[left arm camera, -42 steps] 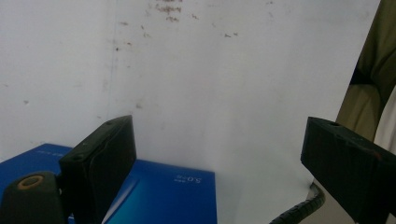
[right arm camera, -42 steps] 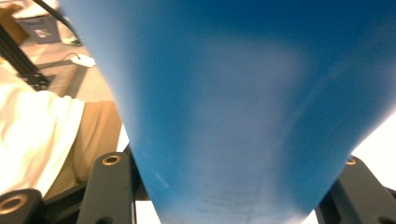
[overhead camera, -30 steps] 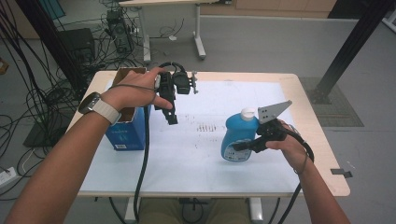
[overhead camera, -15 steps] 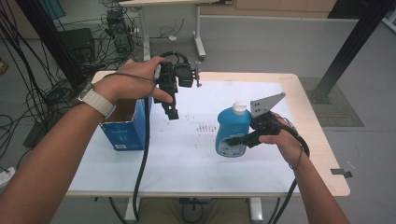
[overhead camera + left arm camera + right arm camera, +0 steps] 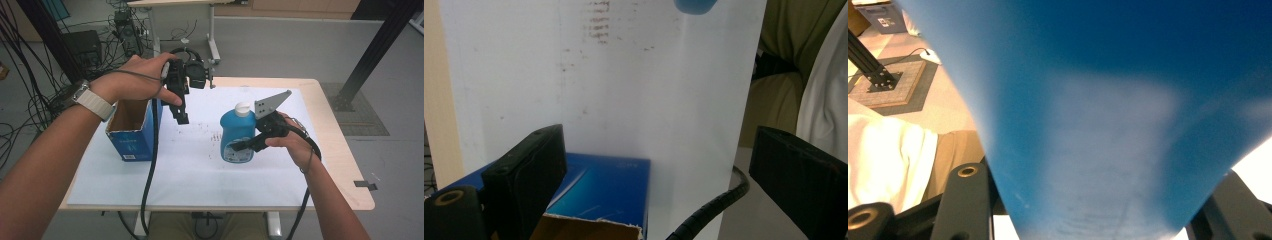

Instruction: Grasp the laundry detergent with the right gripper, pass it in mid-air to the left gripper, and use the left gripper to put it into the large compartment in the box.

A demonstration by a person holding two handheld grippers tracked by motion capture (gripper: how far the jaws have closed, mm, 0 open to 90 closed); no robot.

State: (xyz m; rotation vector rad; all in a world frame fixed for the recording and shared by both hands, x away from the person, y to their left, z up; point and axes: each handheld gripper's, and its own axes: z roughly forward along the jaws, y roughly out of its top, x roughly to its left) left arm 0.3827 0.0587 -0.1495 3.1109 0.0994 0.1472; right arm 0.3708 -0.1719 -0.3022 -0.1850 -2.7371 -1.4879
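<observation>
In the right gripper view the blue plastic detergent bottle with a white cap (image 5: 1108,115) is a close blur, its label unreadable. The right tool (image 5: 245,146) is clamped on its lower body near the middle of the tabletop (image 5: 320,95). The open blue cardboard box (image 5: 131,131), near the left edge, shows a shadowed inside with no contents discernible. The left tool (image 5: 182,119), its jaws just opened wide, holds nothing above the box's right side.
</observation>
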